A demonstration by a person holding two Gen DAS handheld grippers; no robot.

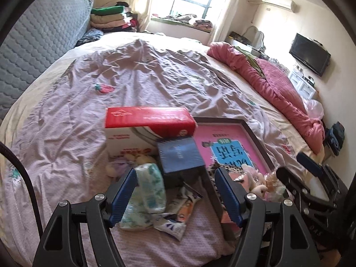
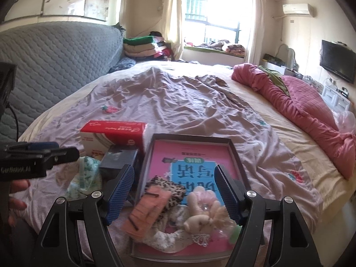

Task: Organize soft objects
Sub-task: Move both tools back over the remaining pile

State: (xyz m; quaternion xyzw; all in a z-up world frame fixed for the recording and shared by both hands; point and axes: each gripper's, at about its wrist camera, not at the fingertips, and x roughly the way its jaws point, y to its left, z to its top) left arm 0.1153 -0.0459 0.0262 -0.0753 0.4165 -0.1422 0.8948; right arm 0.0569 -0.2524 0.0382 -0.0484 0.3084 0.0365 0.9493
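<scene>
Both claws gape wide and empty — left claw over tissue pack, right claw over tray.

Large bed with wrinkled lilac sheet; grey quilted headboard at its left, bright curtained window beyond it, air conditioner and wall TV to its right. Cream walls.
</scene>
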